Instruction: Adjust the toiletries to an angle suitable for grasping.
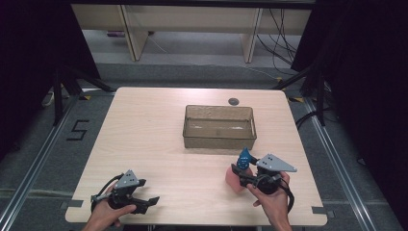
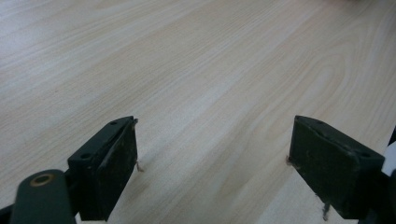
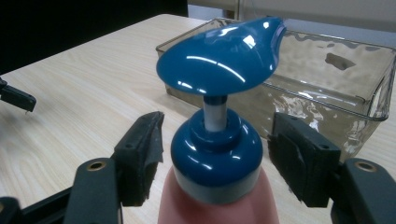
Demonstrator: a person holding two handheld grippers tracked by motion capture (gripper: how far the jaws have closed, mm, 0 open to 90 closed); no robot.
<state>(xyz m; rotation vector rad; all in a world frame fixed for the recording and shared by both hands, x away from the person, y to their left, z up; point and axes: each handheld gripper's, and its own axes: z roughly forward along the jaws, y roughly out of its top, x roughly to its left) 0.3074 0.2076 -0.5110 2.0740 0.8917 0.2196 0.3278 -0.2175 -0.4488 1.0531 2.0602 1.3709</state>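
One readable mark: a floor number

A black numeral "5" stood on the grey floor to the left of the table, laid out in straight strokes like tape. No label, brand or lettering could be read on anything on the table in the high view or in either gripper view.

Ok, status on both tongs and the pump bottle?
Left tongs open, idle on table. Right tongs straddling pump bottle, gaps visible, no grip. Clear bin beyond, nothing blocking.
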